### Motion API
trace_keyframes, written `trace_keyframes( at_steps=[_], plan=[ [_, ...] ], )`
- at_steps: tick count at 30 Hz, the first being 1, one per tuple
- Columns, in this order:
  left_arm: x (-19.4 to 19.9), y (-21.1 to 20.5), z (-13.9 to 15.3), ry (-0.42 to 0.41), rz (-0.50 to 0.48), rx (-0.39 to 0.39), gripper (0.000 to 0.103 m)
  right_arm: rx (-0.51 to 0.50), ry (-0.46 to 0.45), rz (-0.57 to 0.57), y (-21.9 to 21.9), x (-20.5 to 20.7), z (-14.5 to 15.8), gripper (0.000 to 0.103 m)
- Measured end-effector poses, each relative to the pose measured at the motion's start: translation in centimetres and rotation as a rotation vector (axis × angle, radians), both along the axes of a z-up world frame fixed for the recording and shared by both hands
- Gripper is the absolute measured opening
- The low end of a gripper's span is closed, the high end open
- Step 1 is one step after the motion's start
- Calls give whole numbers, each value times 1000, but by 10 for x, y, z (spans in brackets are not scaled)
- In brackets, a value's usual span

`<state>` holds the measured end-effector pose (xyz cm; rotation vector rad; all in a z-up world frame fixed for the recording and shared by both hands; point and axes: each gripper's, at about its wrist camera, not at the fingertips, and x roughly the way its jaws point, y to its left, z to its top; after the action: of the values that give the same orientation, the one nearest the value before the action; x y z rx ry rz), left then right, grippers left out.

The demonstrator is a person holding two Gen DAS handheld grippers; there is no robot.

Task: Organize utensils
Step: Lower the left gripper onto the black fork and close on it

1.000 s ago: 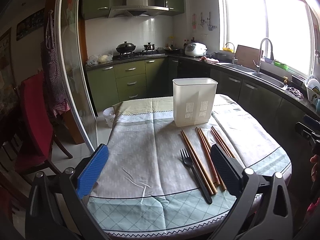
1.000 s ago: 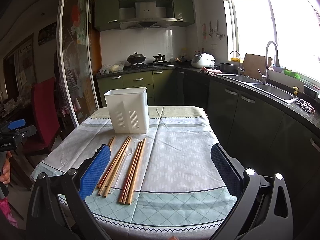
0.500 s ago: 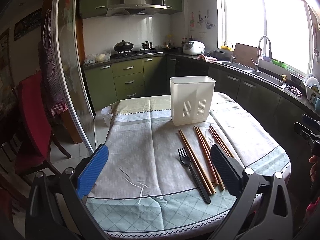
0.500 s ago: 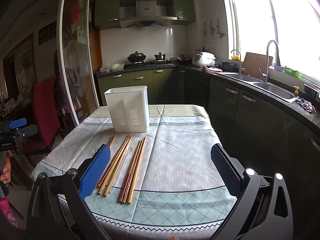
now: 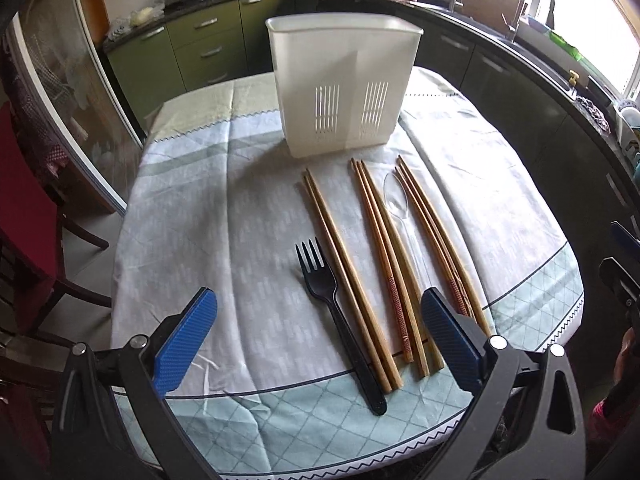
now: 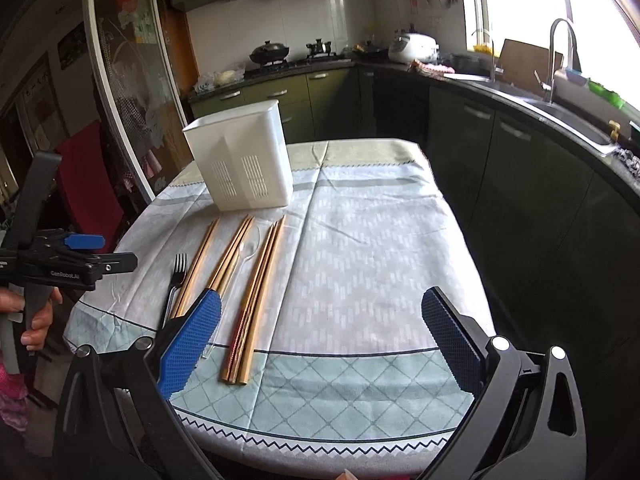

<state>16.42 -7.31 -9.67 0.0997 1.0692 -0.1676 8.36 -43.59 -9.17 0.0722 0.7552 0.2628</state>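
Change since a second ago: left gripper (image 5: 318,338) is tilting down and closing on the table, the utensils now filling its view; right gripper (image 6: 320,334) is edging forward only slightly
Left tongs: spread wide, gripping nothing, hovering over the near edge of the pale patterned tablecloth (image 5: 224,216)
Right tongs: spread wide, empty, off to the side
Nearest utensil: black plastic fork (image 5: 336,316) is lying between the left fingers, handle toward the gripper, tines pointing away
Beside it: three pairs of long wooden chopsticks (image 5: 380,256) and a clear plastic spoon (image 5: 397,200), all running near-to-far
Beyond: white slotted plastic utensil holder (image 5: 344,80), upright, just past the tips
Nearer arm: left, judging by the fork's place
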Motion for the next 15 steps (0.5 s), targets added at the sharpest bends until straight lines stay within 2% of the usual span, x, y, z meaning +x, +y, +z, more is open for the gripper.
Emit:
trace_keyframes(
  at_steps=[6, 9, 11, 15],
  plan=[
    [24, 5, -28, 167, 82, -17, 95, 45, 49, 22, -9, 28, 1, 99],
    [27, 9, -35, 222, 135, -10, 85, 43, 64, 42, -6, 37, 3, 99],
    [27, 9, -38, 253, 165, -2, 77, 39, 88, 55, -3, 42, 0, 95],
    [29, 8, -47, 296, 214, 4, 69, 15, 103, 61, 3, 48, -5, 82]
  ],
)
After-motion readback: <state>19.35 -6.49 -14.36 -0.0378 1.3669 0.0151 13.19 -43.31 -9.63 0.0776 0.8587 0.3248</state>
